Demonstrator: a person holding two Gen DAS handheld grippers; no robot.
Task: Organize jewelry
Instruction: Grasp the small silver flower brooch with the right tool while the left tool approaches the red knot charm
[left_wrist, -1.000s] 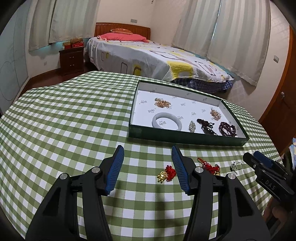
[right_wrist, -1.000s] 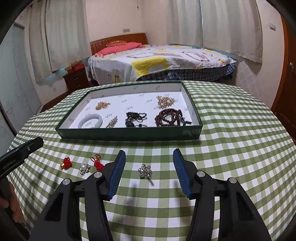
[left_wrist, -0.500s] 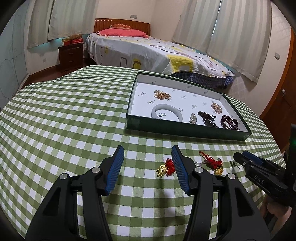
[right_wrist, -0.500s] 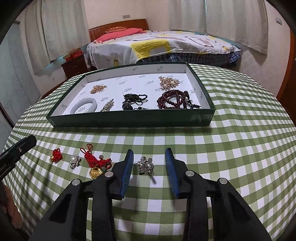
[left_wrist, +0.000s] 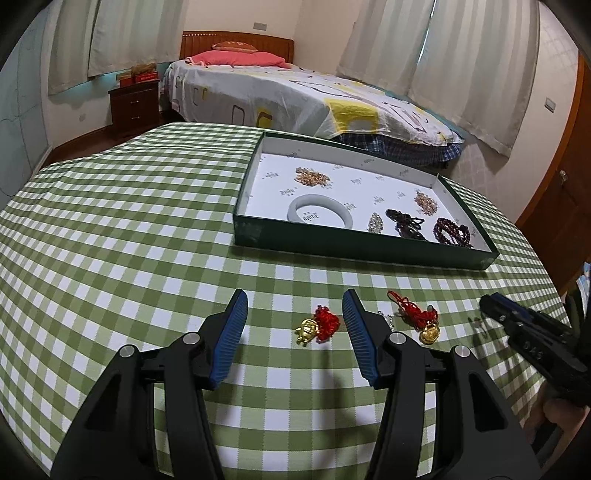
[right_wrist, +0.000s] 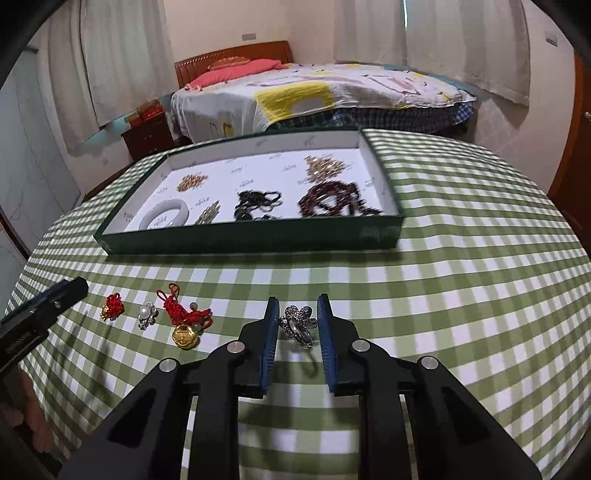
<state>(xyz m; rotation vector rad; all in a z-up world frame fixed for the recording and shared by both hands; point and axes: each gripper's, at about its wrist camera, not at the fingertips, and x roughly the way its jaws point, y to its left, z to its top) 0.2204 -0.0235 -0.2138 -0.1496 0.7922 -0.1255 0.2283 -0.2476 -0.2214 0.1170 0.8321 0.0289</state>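
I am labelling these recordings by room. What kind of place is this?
Most likely a home bedroom: a made bed with a wooden headboard, a nightstand beside it, and curtains.

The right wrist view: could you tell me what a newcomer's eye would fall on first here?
Most striking is the silver flower brooch on the green checked tablecloth, between the right gripper fingers, whose jaws have just been closing around it. Behind lies the dark green tray of beads and a pale bangle. To the left sit red-knotted gold charms.
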